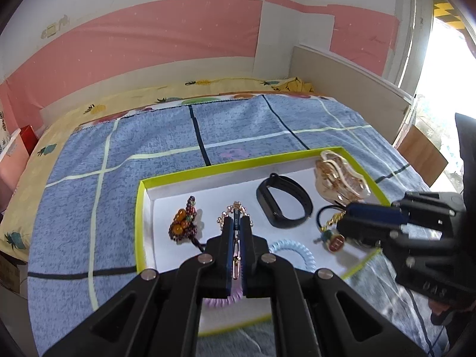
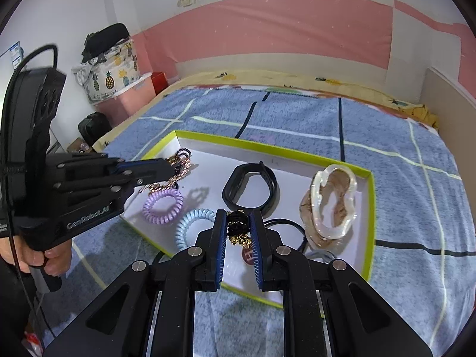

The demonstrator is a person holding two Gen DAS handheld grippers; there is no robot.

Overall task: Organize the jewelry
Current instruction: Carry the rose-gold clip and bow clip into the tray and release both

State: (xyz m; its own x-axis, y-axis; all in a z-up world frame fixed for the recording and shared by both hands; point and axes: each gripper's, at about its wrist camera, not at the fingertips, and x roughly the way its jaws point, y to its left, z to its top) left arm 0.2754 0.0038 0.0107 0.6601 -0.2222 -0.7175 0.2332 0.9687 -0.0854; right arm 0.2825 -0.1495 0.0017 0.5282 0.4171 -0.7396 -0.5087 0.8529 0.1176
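Over the green-rimmed tray [image 1: 139, 208], the left gripper [image 1: 236, 223] is clamped on a gold chain [image 1: 236, 208]; the right gripper [image 2: 238, 223], narrowly parted, pinches a black hair tie with gold chain [image 2: 236, 227]. The left gripper's body reads "GenRobot.AI".

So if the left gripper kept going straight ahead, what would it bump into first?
The left gripper is shut on a rose-gold chain and points across the white tray floor. Straight ahead, it would probably meet the tray's far green wall first. The beaded bracelet sits just left of that line, though depth is unclear.
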